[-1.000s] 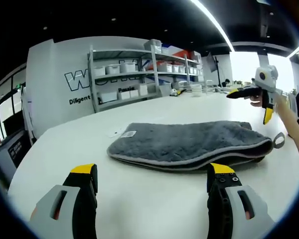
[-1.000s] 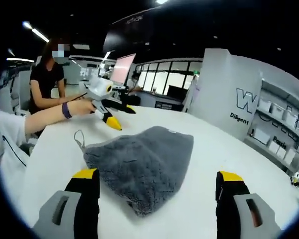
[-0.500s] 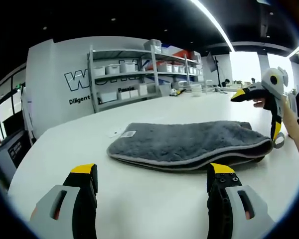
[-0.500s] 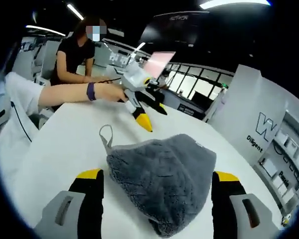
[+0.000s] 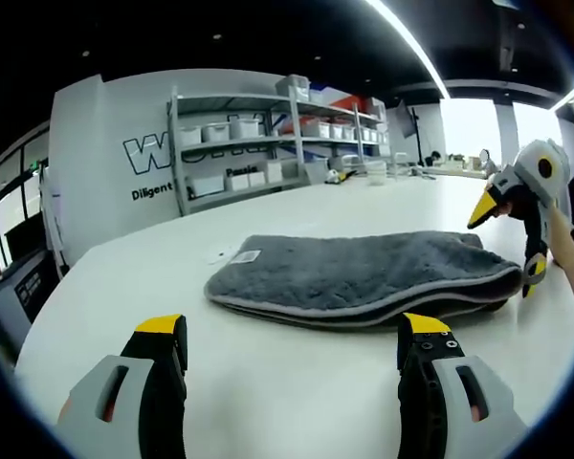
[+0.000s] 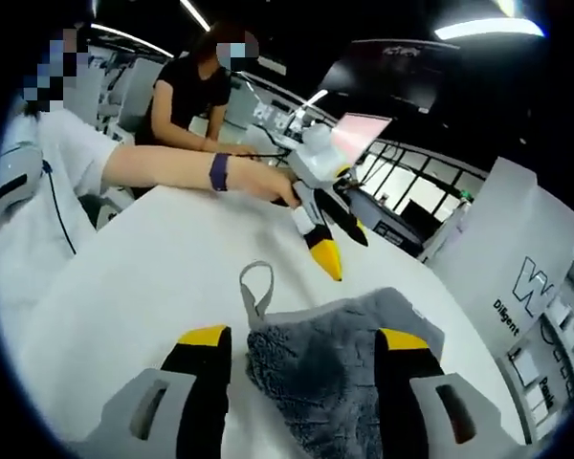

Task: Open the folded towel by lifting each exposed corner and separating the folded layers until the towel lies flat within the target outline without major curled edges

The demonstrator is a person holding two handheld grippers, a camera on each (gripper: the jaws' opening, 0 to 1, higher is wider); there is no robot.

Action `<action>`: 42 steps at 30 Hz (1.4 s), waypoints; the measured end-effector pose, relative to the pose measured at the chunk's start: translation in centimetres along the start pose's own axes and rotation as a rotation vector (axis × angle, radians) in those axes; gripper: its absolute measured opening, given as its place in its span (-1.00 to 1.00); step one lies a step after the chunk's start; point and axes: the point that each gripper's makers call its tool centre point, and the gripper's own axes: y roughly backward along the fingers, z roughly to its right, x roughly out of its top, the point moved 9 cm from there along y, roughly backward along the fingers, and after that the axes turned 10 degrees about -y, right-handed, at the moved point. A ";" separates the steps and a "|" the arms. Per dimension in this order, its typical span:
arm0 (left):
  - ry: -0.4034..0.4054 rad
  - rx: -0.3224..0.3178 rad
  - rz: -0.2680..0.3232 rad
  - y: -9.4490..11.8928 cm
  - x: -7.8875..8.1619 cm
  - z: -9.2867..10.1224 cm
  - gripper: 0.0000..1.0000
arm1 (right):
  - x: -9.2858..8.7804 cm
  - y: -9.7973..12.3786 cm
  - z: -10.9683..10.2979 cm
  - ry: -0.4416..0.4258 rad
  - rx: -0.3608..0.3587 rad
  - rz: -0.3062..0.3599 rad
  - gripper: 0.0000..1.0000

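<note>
Right now your right gripper (image 6: 303,349) is holding its yellow-tipped fingers (image 6: 203,337) spread wide and gripping nothing, straddling the corner of the folded grey towel (image 6: 349,382) where the hanging loop (image 6: 257,285) is sticking out. Your left gripper (image 5: 292,330) is hovering just as wide and empty, near the towel's long folded edge, not touching it. That towel is lying folded on the white table (image 5: 297,402). You are lining up the first corner grab, I judge; next you need to be lowering and pinching only the top layer
</note>
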 end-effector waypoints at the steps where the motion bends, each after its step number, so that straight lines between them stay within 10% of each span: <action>1: 0.000 0.000 0.000 0.0 0.0 0.0 0.79 | 0.0 -0.1 0.0 0.003 0.000 -0.002 0.15; 24: 0.001 -0.001 0.002 0.1 0.0 0.0 0.79 | -0.6 -0.7 -0.8 0.077 0.069 -0.017 -0.65; 42: -0.002 -0.001 -0.005 0.0 -0.1 0.1 0.79 | -0.2 -0.1 0.2 0.073 0.001 0.043 -0.89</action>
